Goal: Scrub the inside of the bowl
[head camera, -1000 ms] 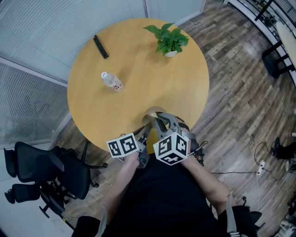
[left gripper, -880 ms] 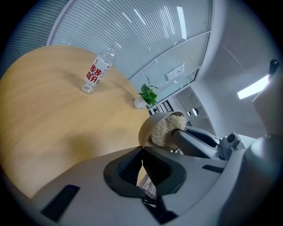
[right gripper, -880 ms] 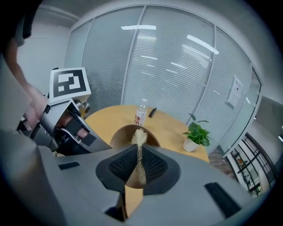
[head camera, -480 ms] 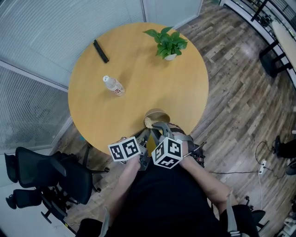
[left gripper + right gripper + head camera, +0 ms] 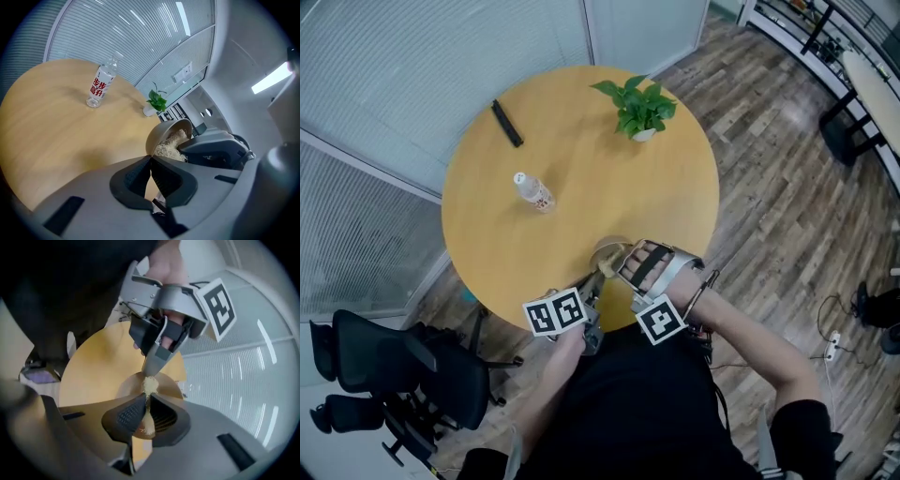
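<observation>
Bowl (image 5: 161,133) sitting at near edge of table (image 5: 581,169), tipping on its side, mouth facing right tool (image 5: 146,401). Risk: rim slipping out of thin pinch under scrubbing push, bowl dropping off edge. Looking tan, smooth, round. Left tool (image 5: 151,161) clamping rim, jaws nearly together. Right tool squeezing straw-coloured scrubber (image 5: 171,143), pressing it inside bowl.

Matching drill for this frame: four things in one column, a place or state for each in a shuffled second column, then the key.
Things:
1 bottle
2 plant
3 bowl
4 scrubber

Places or states:
A held in the right gripper
B rim pinched by the left gripper
C in a white pot
D red print on its label

Pairs: 1-D, 2-C, 3-B, 4-A
</observation>
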Action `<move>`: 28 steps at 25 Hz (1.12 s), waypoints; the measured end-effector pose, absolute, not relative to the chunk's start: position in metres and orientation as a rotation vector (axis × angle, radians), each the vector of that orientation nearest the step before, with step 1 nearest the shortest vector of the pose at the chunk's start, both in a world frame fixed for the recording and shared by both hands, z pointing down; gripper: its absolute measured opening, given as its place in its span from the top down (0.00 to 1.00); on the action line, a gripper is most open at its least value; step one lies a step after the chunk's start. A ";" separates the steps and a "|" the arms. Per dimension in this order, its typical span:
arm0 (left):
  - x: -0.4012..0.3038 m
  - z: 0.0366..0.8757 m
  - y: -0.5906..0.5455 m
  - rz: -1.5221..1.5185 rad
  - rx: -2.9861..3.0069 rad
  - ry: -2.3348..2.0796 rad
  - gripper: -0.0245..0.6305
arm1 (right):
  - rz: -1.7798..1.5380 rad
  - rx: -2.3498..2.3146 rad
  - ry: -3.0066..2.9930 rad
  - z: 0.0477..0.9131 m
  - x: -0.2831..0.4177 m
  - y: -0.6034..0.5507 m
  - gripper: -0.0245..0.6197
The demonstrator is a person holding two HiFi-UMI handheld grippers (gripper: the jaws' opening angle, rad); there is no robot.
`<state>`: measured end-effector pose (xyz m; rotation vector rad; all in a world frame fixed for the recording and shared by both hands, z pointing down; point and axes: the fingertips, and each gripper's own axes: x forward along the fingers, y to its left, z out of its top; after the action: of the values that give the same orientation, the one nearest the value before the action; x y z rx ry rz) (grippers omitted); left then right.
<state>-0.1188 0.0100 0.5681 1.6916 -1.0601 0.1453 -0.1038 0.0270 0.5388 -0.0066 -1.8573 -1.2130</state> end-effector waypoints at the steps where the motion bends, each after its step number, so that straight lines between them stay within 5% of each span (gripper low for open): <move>1: -0.120 0.567 0.009 0.137 1.687 -1.063 0.94 | -1.326 -0.081 -1.745 0.538 -0.098 0.023 0.90; 5: -0.125 0.553 0.002 0.072 1.666 -1.064 0.94 | -1.499 -0.172 -1.559 0.533 -0.088 0.004 0.90; 14: -0.152 0.508 -0.018 0.040 1.652 -1.121 0.94 | -1.182 0.143 -1.882 0.490 -0.114 -0.019 0.90; 28: -0.138 0.503 -0.014 -0.026 1.624 -1.102 0.94 | 0.773 0.680 -2.401 0.486 -0.111 -0.040 0.90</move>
<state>-0.1382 -0.0136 0.5030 1.6245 -1.1017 -0.0259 -0.1106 -0.0401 0.4865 0.6802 -2.4011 0.7725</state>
